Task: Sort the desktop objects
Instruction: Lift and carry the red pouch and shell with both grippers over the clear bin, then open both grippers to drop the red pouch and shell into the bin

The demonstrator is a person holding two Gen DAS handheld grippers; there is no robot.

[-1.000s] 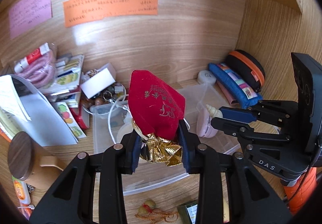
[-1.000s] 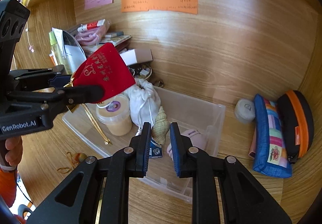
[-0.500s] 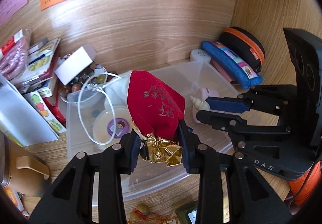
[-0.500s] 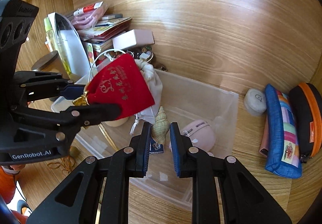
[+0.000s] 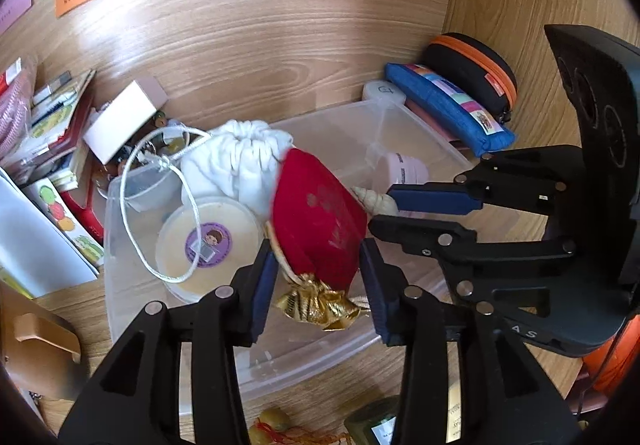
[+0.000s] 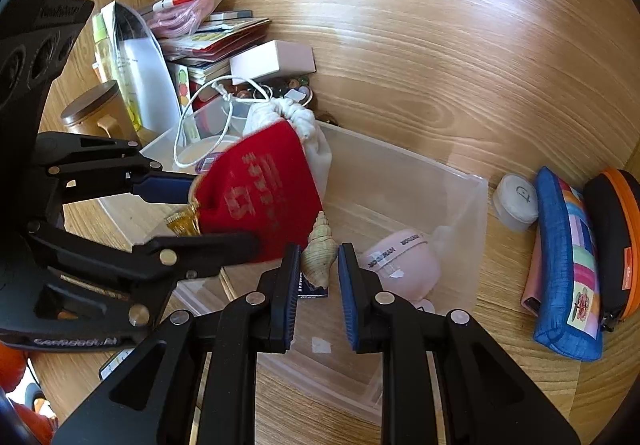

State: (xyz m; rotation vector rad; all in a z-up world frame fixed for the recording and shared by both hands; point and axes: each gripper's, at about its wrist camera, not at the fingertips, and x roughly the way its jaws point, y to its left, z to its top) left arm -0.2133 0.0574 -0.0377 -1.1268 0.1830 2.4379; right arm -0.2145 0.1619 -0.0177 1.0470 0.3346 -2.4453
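Observation:
A red velvet pouch (image 5: 320,221) with a gold neck (image 5: 316,305) hangs blurred between the jaws of my left gripper (image 5: 317,249). Those jaws are opening, and both pads stand clear of the neck. The pouch tips onto a white drawstring bag (image 5: 236,165) inside the clear plastic box (image 5: 280,365). My right gripper (image 6: 319,248) is shut on a cream seashell (image 6: 318,253), held point-up over the box (image 6: 460,245). The right wrist view shows the left gripper (image 6: 222,215) and the pouch (image 6: 260,197) from the side. A round tub (image 5: 208,241) and a pink object (image 6: 400,261) lie in the box.
A blue pencil case (image 6: 572,265), a black-and-orange case (image 6: 612,237) and a white round puck (image 6: 516,201) lie right of the box. Books (image 6: 216,41), a white carton (image 5: 124,117) and a wooden-lidded jar (image 6: 96,113) crowd the left. A beaded charm (image 5: 280,425) lies in front.
Both grippers have sunk toward the box. The left jaws have widened and the red pouch has tipped forward, loose between the pads. The right gripper still holds the shell.

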